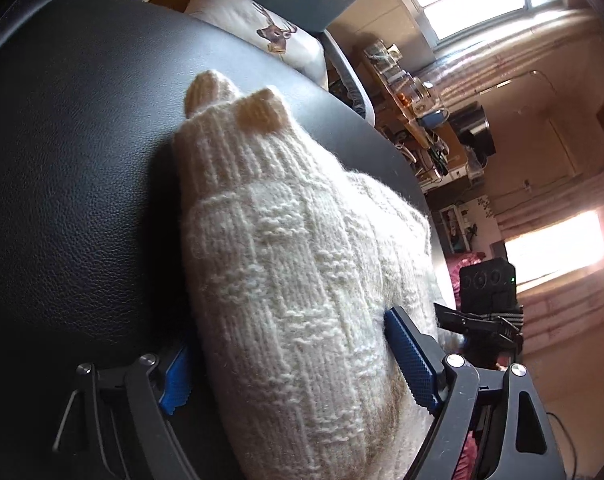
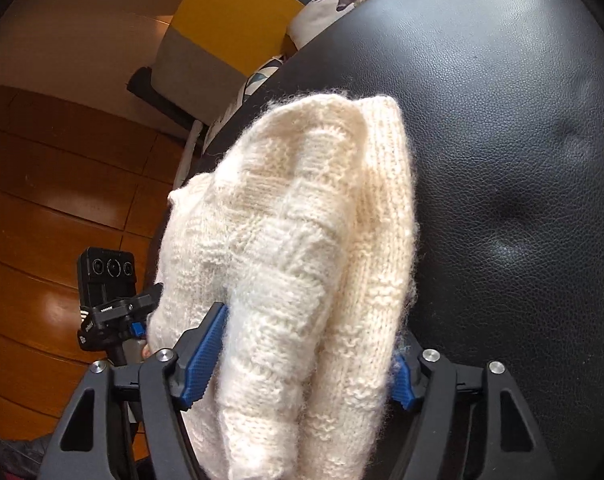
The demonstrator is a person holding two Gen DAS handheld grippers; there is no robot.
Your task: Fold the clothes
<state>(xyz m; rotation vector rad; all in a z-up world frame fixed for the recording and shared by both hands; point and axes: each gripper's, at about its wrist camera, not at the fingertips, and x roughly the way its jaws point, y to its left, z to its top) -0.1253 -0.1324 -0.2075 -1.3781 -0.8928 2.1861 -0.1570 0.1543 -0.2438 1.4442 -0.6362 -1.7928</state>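
A cream knitted garment (image 1: 285, 264) lies bunched and folded over on a black leather seat (image 1: 73, 184). Its ribbed end with two small tabs points away in the left wrist view. My left gripper (image 1: 289, 360) is shut on the garment, its blue pads (image 1: 412, 360) pressed against both sides of the thick fold. In the right wrist view the same garment (image 2: 302, 248) fills the middle, over the seat (image 2: 502, 160). My right gripper (image 2: 302, 352) is shut on it too, blue pads (image 2: 203, 356) on each side of the fold.
A deer-print cushion (image 1: 261, 28) lies beyond the seat. The opposite gripper's camera block shows at the side of each view (image 1: 488, 284) (image 2: 105, 276). Wooden floor (image 2: 41, 200) lies left of the seat, and a cluttered shelf (image 1: 418, 112) stands under the windows.
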